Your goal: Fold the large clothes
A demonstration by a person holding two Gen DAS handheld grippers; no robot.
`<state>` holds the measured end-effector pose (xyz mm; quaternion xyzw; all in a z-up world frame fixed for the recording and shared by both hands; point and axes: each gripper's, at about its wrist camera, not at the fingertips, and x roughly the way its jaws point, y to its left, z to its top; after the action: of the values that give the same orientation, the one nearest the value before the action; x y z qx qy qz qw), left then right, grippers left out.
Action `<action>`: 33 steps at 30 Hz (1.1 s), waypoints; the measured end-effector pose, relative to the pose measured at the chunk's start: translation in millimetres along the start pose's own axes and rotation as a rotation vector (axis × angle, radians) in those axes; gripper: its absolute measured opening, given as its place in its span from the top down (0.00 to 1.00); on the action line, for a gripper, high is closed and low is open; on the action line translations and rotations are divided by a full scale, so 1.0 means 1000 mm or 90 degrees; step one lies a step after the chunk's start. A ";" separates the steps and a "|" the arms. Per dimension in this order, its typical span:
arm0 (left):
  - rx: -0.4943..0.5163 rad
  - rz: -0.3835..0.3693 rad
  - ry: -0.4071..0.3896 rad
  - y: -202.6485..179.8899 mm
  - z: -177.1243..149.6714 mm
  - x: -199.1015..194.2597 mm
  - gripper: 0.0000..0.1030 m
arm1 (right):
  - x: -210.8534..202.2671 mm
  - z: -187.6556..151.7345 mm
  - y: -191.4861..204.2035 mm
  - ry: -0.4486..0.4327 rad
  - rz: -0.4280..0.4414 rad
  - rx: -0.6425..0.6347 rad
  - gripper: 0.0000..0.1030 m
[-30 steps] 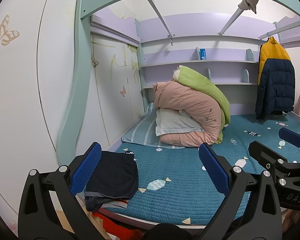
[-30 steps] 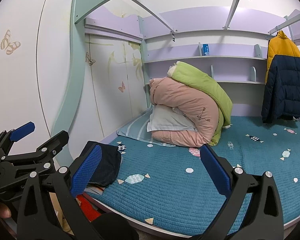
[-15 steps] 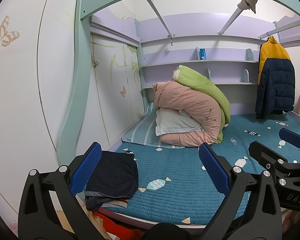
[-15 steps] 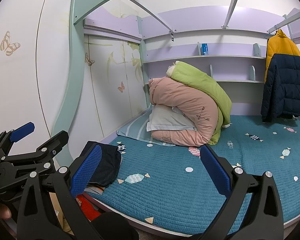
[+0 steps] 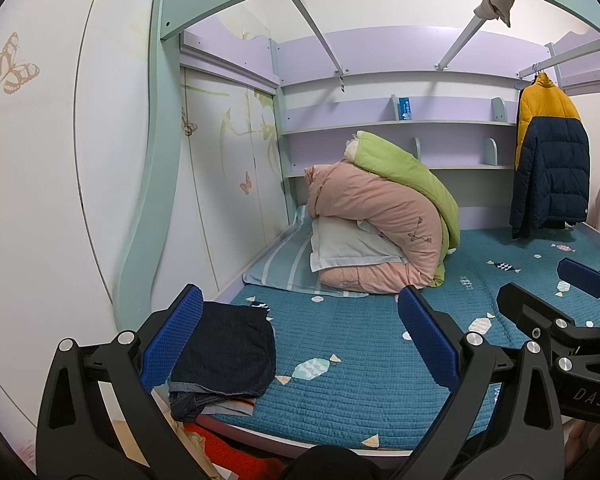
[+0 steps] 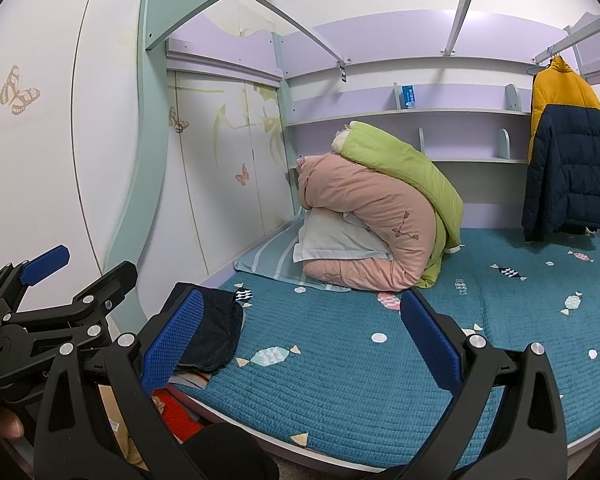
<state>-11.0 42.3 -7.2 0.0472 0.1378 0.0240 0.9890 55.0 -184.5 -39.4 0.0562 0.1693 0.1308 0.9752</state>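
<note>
A folded dark denim garment lies on the near left corner of the teal bed cover; it also shows in the right wrist view. My left gripper is open and empty, held above the bed's front edge, just right of the garment. My right gripper is open and empty beside it, to the right. Each gripper shows in the other's view, the right one and the left one.
Pink and green quilts with a white pillow are piled at the bed's head. A yellow and navy puffer jacket hangs at the right. A wardrobe wall stands at the left. Red and beige items lie below the bed's edge.
</note>
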 end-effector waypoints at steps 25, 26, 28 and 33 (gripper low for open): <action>-0.001 -0.006 -0.001 0.000 0.002 0.000 0.05 | 0.000 -0.002 0.004 0.001 -0.005 0.005 0.07; 0.000 -0.006 -0.001 0.000 0.002 0.001 0.05 | 0.001 -0.002 0.004 0.001 -0.006 0.005 0.07; -0.001 -0.007 0.000 -0.001 0.002 0.001 0.05 | 0.001 -0.002 0.005 0.002 -0.007 0.005 0.07; 0.000 -0.008 0.000 0.000 0.002 0.001 0.05 | 0.001 -0.002 0.005 0.002 -0.008 0.006 0.07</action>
<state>-9.1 42.5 -5.3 0.0461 0.1382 0.0180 0.9892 54.3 -179.6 -40.8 0.0599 0.1715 0.1241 0.9755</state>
